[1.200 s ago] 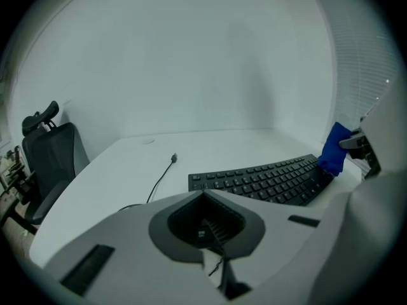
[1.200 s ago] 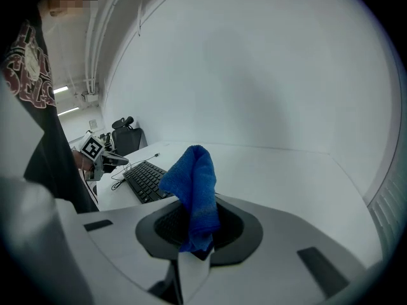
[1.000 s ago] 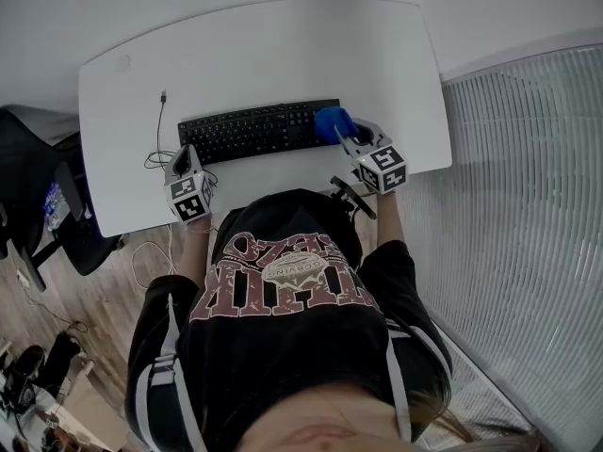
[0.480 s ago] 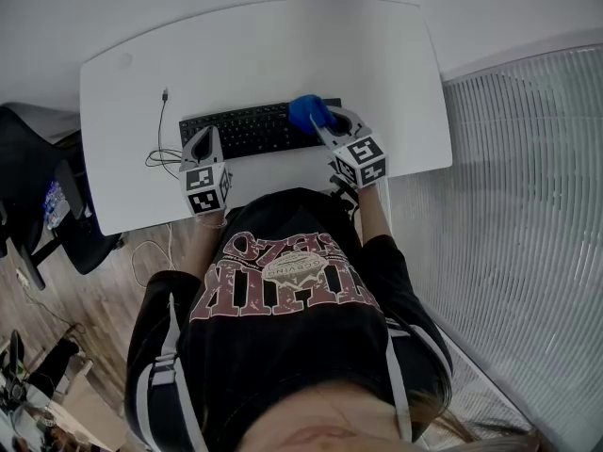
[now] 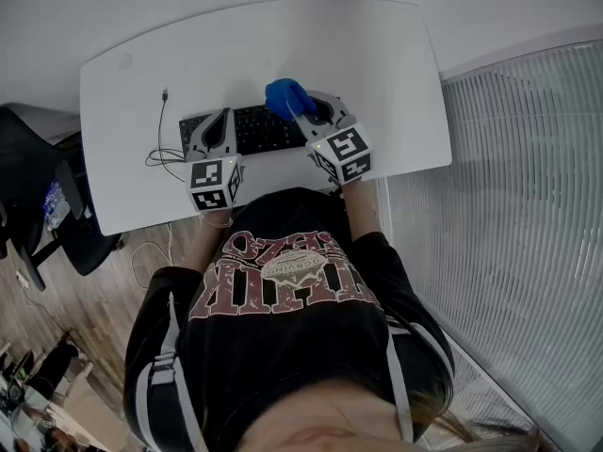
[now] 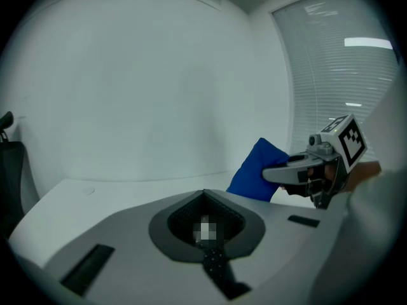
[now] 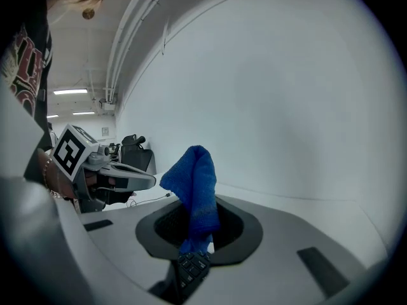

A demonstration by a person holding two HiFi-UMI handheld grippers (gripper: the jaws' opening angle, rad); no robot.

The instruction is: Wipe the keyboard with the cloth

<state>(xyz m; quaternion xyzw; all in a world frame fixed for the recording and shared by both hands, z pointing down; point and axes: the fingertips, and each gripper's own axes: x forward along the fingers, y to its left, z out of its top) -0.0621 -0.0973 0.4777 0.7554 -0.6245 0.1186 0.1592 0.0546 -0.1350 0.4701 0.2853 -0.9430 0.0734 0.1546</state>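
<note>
head view: left gripper (image 5: 218, 121) sits over the left half of the keyboard (image 5: 259, 130) on the white desk (image 5: 377, 55). right gripper (image 5: 300, 111) is at its right half, blue cloth (image 5: 285, 97) over the far edge.

left gripper view: jaws pressed together, nothing between, keys below. cloth (image 6: 257, 170) off to the right.

right gripper view: jaws pinching the cloth (image 7: 194, 176), which sticks up past the tips. keyboard (image 7: 191, 267) underneath.

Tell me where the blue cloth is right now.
In the head view, the blue cloth is clamped in the right gripper, above the far edge of the black keyboard, right of its middle, on the white desk.
</note>
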